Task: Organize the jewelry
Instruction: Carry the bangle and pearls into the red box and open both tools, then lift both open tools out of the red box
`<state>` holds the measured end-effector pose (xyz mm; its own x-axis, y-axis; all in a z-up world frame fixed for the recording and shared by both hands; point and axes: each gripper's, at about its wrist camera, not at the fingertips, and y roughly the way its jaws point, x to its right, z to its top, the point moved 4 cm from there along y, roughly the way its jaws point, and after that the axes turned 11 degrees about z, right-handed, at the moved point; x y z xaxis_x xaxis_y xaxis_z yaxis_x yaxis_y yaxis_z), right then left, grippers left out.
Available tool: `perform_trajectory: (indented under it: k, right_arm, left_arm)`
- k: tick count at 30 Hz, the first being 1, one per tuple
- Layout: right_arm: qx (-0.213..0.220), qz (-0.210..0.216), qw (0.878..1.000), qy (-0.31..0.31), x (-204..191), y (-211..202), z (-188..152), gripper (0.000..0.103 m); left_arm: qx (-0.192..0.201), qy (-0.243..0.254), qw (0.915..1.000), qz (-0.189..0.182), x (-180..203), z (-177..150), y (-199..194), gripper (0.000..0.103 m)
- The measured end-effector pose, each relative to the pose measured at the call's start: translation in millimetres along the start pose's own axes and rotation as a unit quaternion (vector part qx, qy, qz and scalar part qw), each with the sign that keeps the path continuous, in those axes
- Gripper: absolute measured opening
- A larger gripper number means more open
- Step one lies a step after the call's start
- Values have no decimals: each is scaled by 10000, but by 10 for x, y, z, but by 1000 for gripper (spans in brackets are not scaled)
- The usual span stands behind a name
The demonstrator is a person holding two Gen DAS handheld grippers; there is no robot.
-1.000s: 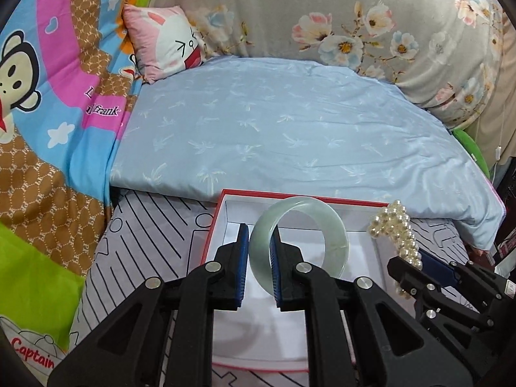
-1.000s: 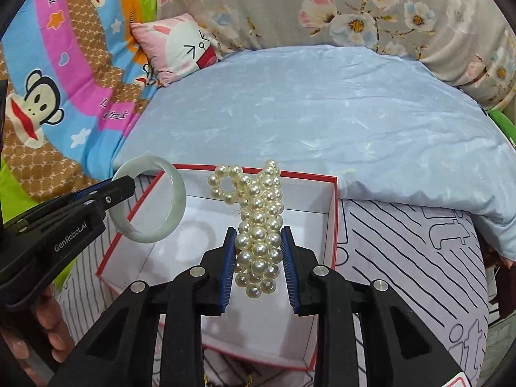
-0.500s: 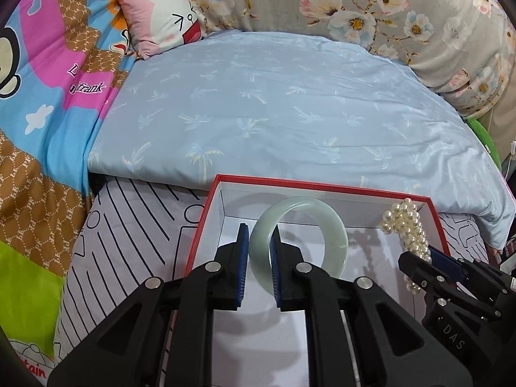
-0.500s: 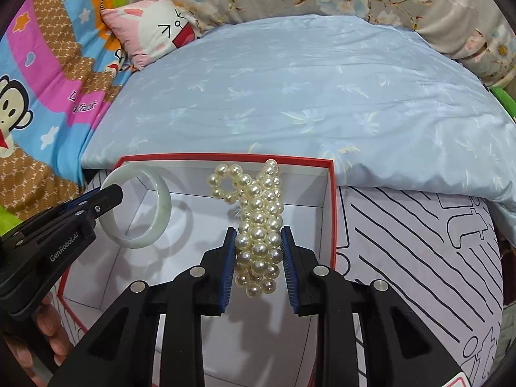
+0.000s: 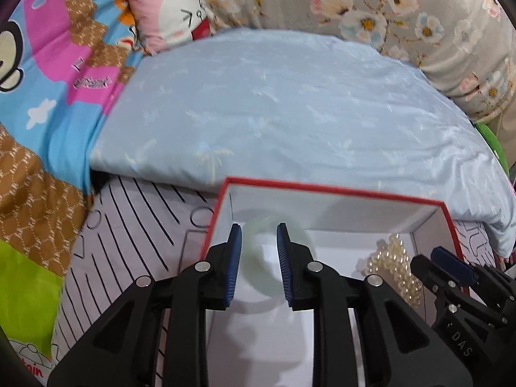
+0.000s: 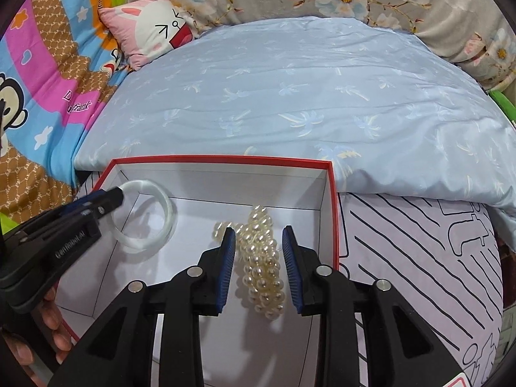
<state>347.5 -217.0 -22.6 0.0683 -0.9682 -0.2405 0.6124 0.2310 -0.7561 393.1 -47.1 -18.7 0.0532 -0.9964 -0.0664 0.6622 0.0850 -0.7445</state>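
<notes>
A white box with a red rim [image 5: 325,190] [image 6: 225,158] lies on the bed. My left gripper [image 5: 259,264] is open inside it; the pale green jade bangle [image 5: 267,277] [image 6: 145,217] sits blurred between its parted fingers, free of the pads. My right gripper [image 6: 259,269] is open over the box's right half. The pearl bracelet [image 6: 261,267] [image 5: 396,269] lies on the box floor between its fingers, untouched by the pads. The left gripper's tip [image 6: 106,198] shows at the bangle in the right wrist view.
A light blue quilt [image 6: 290,96] lies behind the box. A striped white sheet [image 6: 419,251] spreads to the right and left. A pink bunny pillow [image 6: 151,29], a cartoon blanket [image 5: 48,96] and a floral cushion [image 5: 403,16] line the back.
Both grippers moved down into the box and opened. The bangle dropped from the left gripper and the pearl bracelet from the right; both now rest in the box.
</notes>
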Motion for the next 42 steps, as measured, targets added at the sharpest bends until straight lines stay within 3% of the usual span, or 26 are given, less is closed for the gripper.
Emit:
perform_trajectory:
  k: [4, 12, 21, 33, 42]
  right_arm:
    - [120, -29, 9999, -14, 1, -96, 11, 40]
    - [319, -32, 9994, -139, -79, -379, -62, 40]
    - [569, 52, 9982, -167, -182, -918, -349, 40]
    - [533, -139, 9981, -277, -283, -1433, -1129, 41]
    - [185, -39, 9998, -9, -249, -1502, -1760, 41]
  left_arm:
    - [85, -64, 9999, 1, -49, 81, -81, 33]
    - [155, -158, 9997, 43, -204, 23, -252, 39]
    - [236, -318, 9992, 34, -556, -263, -712, 44]
    - [-65, -266, 9995, 141, -842, -1094, -1218, 50]
    - [-780, -628, 9950, 20, -975, -1841, -1332, 53]
